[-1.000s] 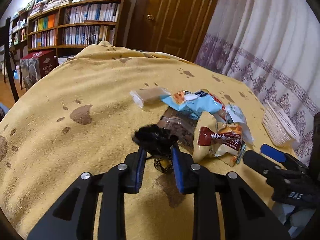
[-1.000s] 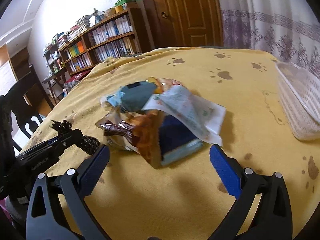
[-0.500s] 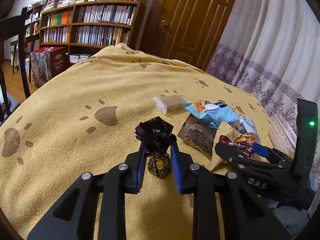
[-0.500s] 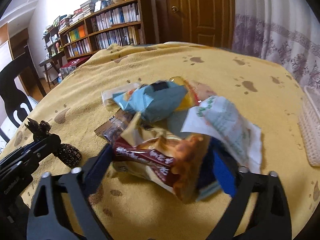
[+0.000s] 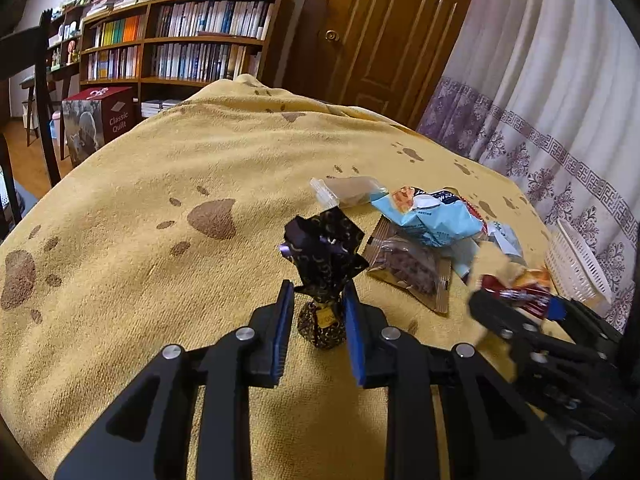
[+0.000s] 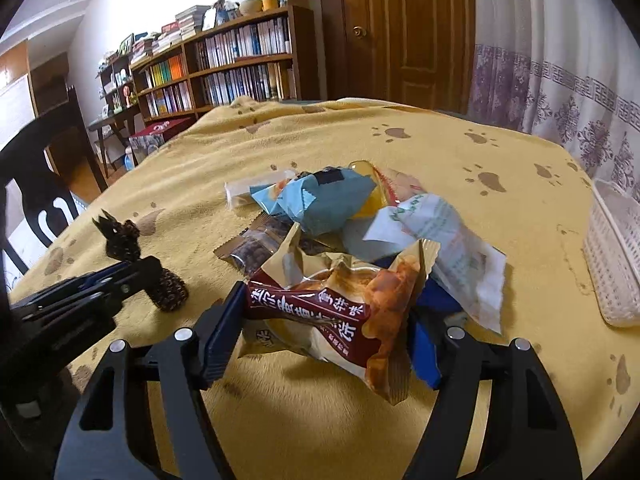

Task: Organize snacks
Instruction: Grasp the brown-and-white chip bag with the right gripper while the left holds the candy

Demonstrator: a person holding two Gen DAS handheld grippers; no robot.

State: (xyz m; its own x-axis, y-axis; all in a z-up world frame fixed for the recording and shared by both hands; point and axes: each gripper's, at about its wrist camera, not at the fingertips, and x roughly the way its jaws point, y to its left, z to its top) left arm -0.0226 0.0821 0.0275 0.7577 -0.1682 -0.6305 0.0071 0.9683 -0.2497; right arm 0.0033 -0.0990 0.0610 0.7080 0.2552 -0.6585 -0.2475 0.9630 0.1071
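Note:
My left gripper [image 5: 318, 300] is shut on a black-and-gold twist-wrapped candy [image 5: 324, 256], which stands upright on the yellow paw-print blanket [image 5: 160, 240]. The right wrist view shows the same candy [image 6: 168, 292] at the left. My right gripper [image 6: 324, 332] is closing its jaws on a brown-and-red snack packet [image 6: 332, 308], and both blue pads touch its ends. Behind it lies a pile: a light blue packet [image 6: 320, 200], a white-and-green packet [image 6: 440, 240], a clear packet of dark bits [image 6: 256, 248] and a beige bar [image 6: 252, 190].
A white plastic basket [image 6: 616, 256] stands at the right edge of the blanket. A dark chair [image 6: 36, 184] is on the left, with a bookshelf [image 6: 240, 64] and a wooden door [image 6: 400, 28] behind. A printed box [image 5: 100, 120] sits on the floor.
My right gripper moved forward into the pile and its jaws narrowed around the brown-and-red packet. My left gripper kept its hold on the candy and stayed about where it was.

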